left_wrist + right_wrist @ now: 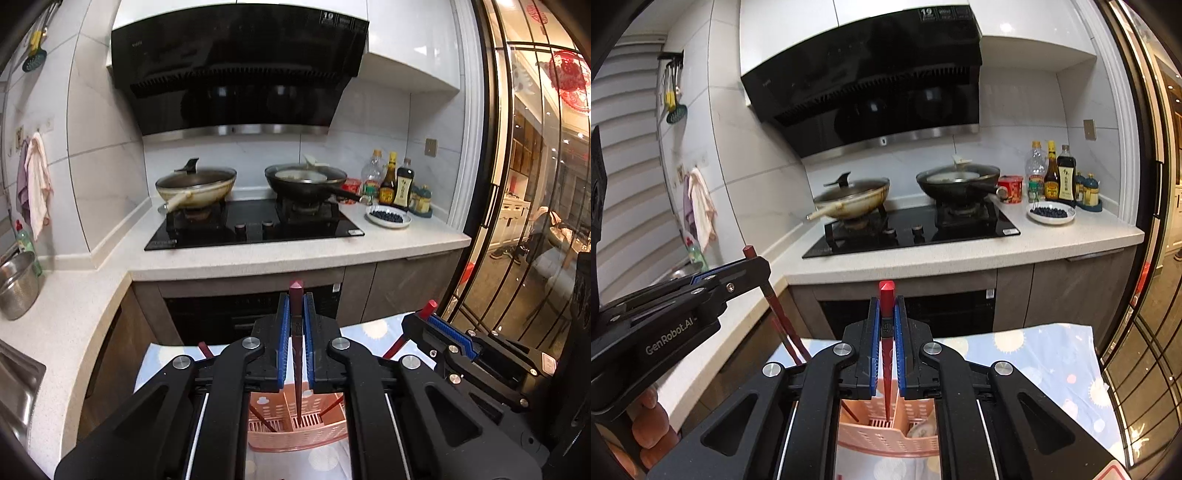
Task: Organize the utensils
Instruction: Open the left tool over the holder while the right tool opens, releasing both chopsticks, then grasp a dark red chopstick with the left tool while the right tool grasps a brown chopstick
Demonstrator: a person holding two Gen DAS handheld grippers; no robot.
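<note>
A dark maroon chopstick (296, 332) stands upright, clamped between the blue pads of the left gripper (296, 314), its tip down in a pink slotted plastic utensil basket (295, 435). The right gripper (886, 314) likewise pinches a bright red chopstick (886, 350) over the same basket (886, 439), which sits on a pale blue patterned cloth (1052, 362). Beyond stands a white speckled countertop (960, 254).

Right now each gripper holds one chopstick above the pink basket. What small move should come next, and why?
Probably lower both straight down, then open. The left gripper clamps a dark maroon chopstick, the right gripper a red chopstick; both tips already point into the pink slotted plastic basket.
</note>
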